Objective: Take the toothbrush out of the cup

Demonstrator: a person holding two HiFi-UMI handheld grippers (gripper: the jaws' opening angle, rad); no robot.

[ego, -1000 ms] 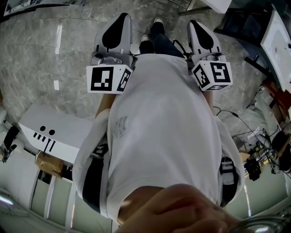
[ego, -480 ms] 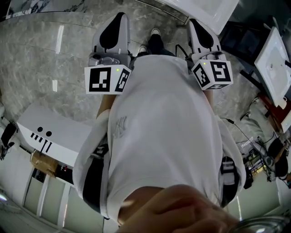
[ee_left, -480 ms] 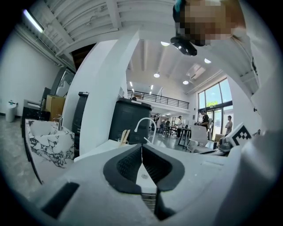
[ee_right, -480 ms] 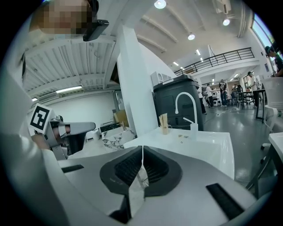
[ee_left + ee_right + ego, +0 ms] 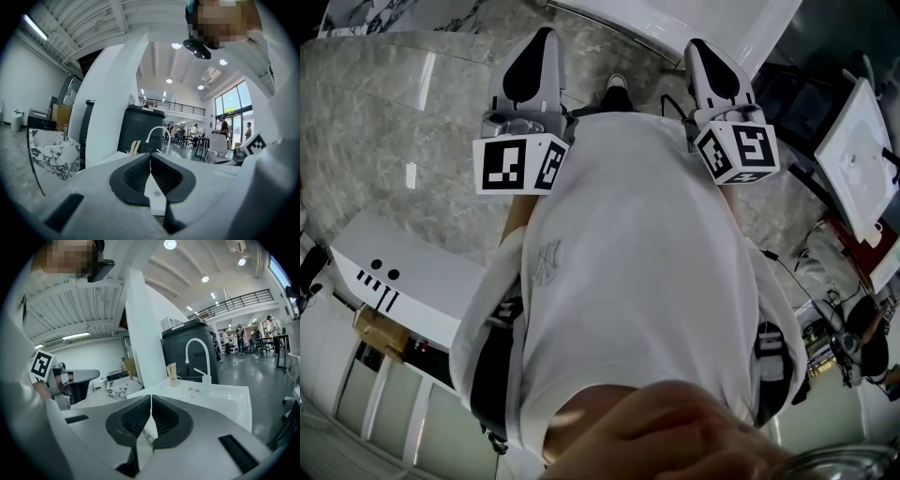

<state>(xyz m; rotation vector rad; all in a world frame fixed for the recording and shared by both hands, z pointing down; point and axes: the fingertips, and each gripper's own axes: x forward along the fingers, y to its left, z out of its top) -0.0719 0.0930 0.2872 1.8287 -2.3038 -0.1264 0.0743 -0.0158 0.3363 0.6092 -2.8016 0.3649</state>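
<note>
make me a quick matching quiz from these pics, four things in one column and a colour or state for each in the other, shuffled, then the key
Things
1. left gripper
2. tap
3. cabinet behind the tap
4. floor

Colour or state
a. grey, marbled
b. shut, nothing between the jaws
c. white, arched
d. black

Pairs: 1-b, 2-c, 3-d, 4-a
</note>
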